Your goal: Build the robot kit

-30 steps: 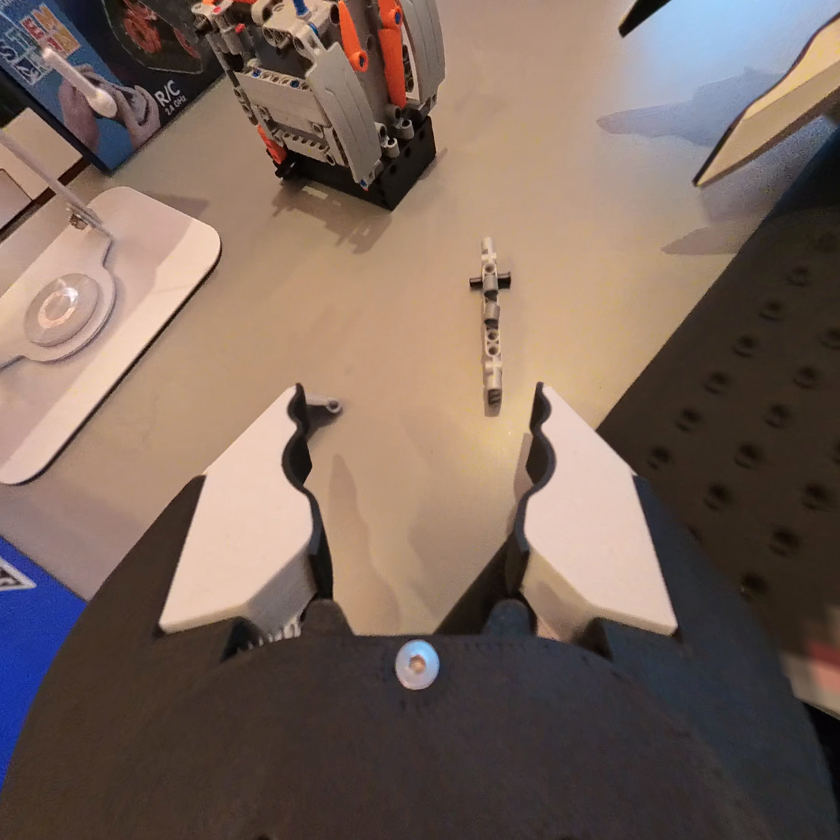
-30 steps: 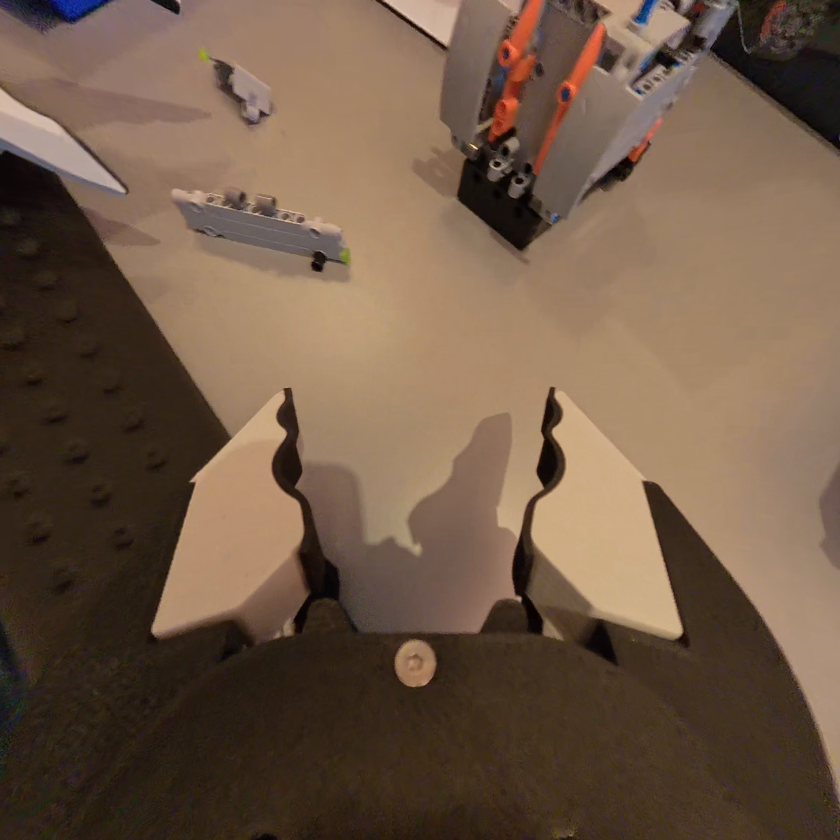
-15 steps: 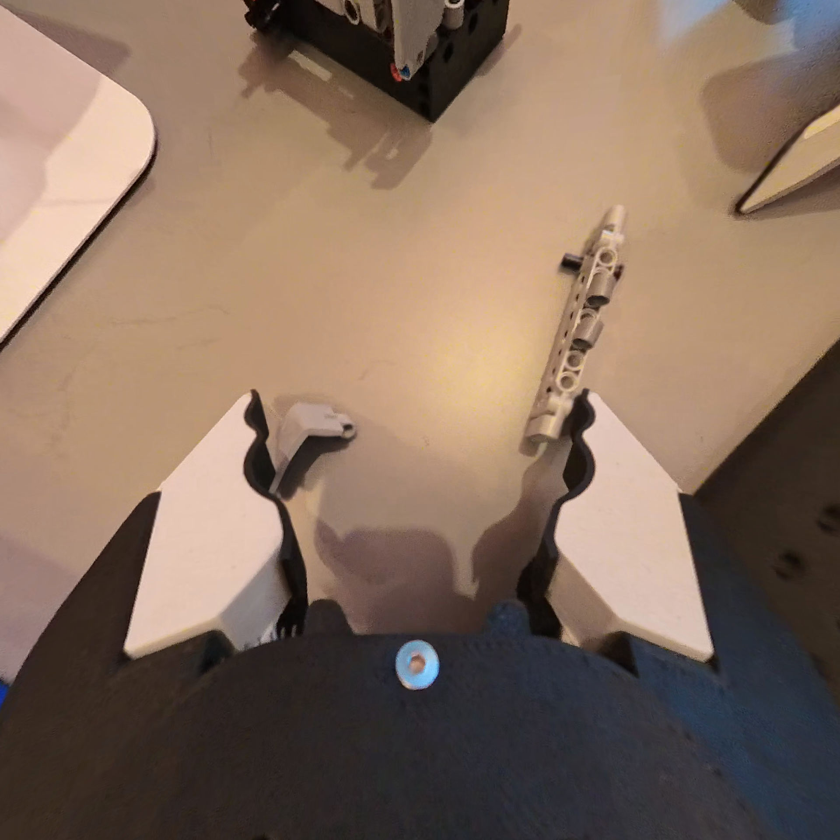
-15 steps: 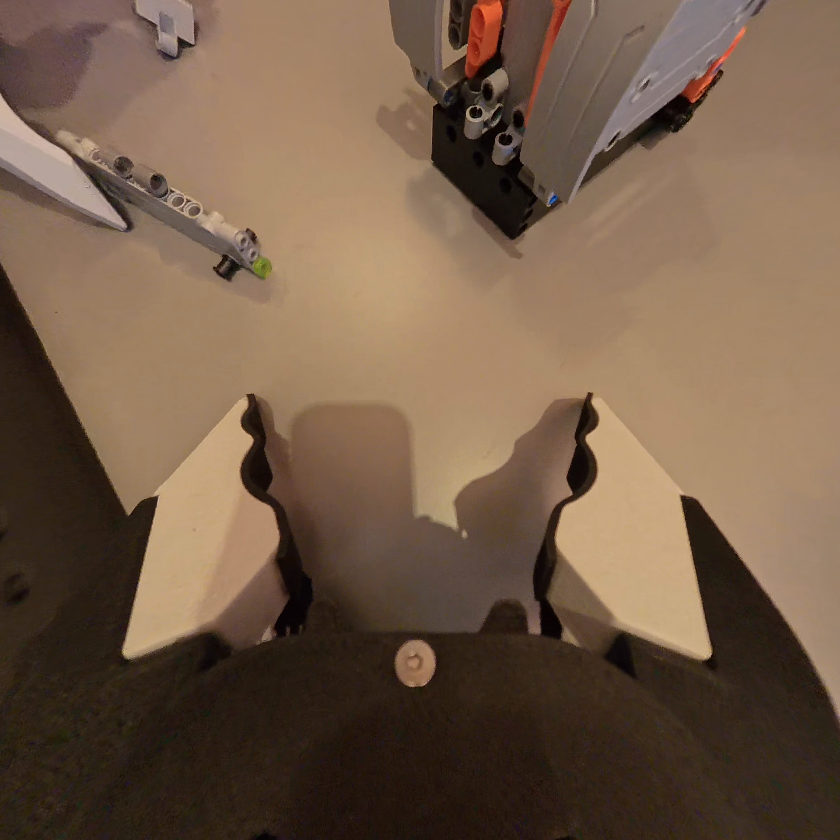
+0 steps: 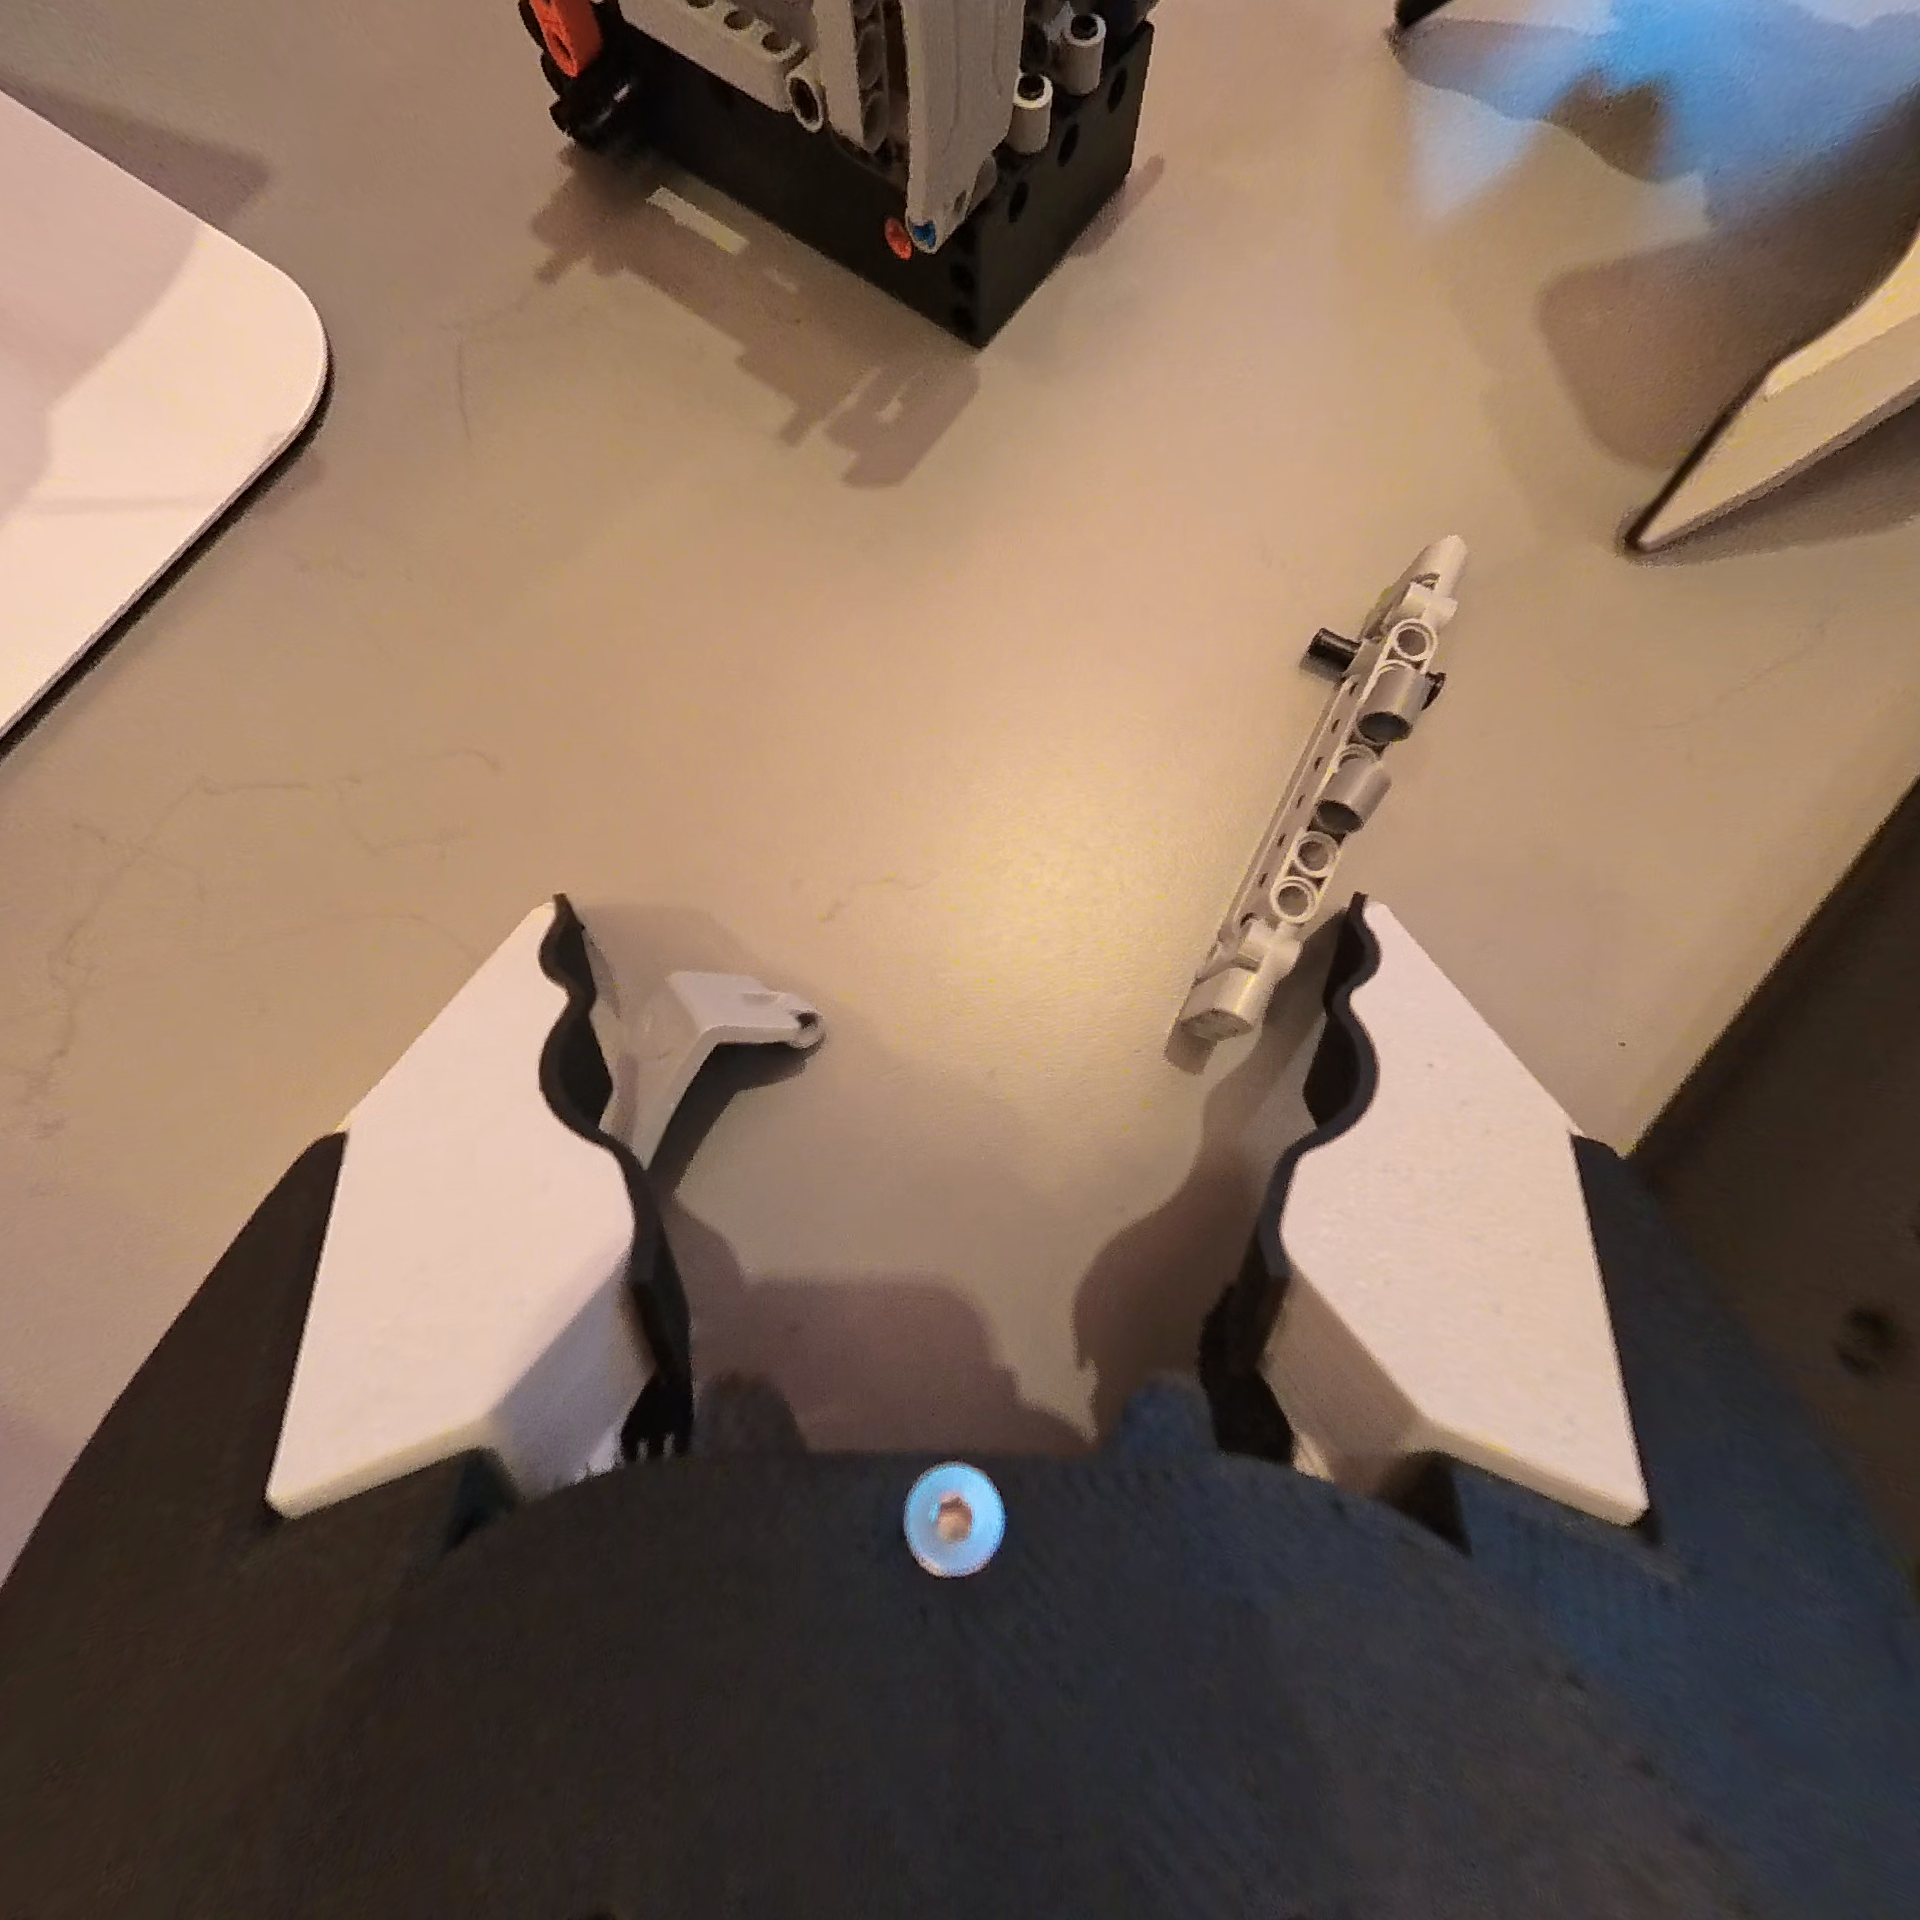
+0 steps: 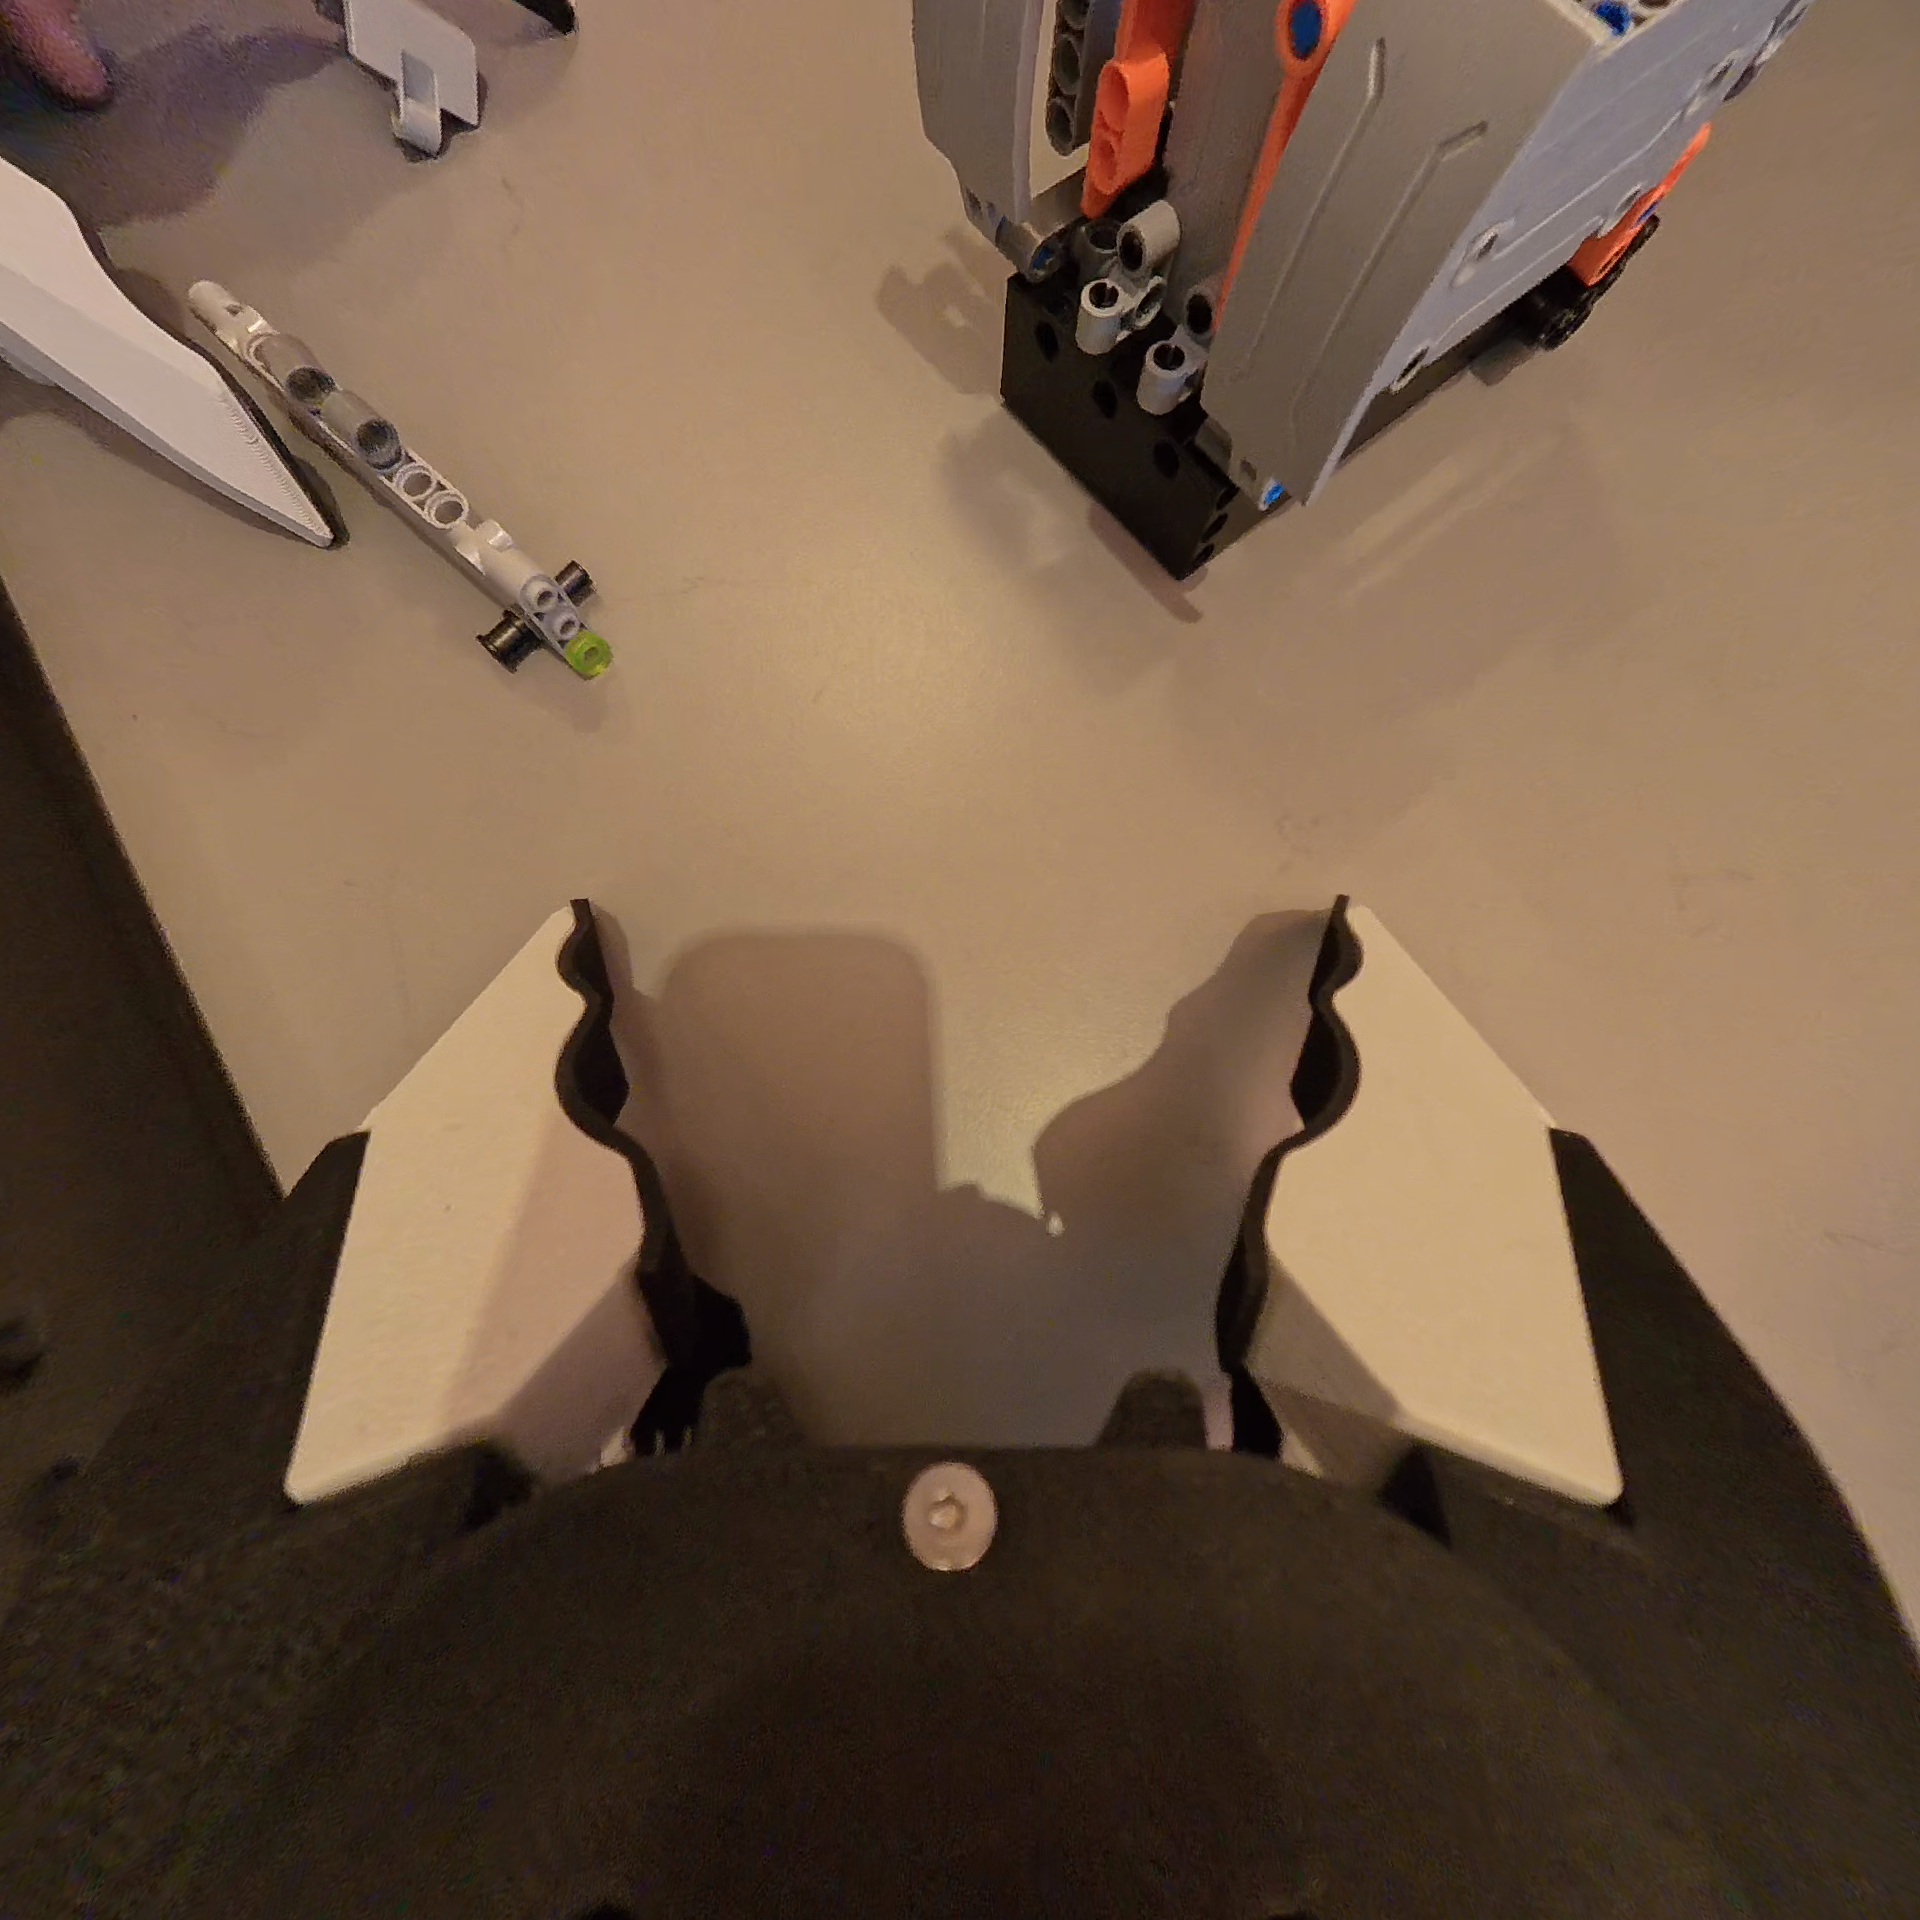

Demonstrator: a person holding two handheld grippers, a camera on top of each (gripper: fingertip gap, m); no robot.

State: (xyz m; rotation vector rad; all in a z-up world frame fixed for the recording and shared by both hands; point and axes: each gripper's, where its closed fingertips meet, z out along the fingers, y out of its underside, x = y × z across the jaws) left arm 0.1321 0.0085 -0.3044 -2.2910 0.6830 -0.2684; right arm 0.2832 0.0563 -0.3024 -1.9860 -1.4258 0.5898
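Observation:
My left gripper is open, low over the grey table. A small grey angled panel piece lies just inside its left finger. A long grey holed beam with pins lies by its right fingertip. The beam also shows in the right wrist view, with a green tip, beside the other gripper's white finger. My right gripper is open and empty over bare table. A brick-built model with grey and orange panels on a black base stands ahead of it, and shows in the left wrist view.
A white rounded plate lies at the left. A black perforated board borders the table at the right, and shows in the right wrist view. The other gripper's white finger is at the upper right.
Both grippers have moved forward and down toward the table and opened wider. The angled piece now lies between my left fingers, and the beam by the right fingertip.

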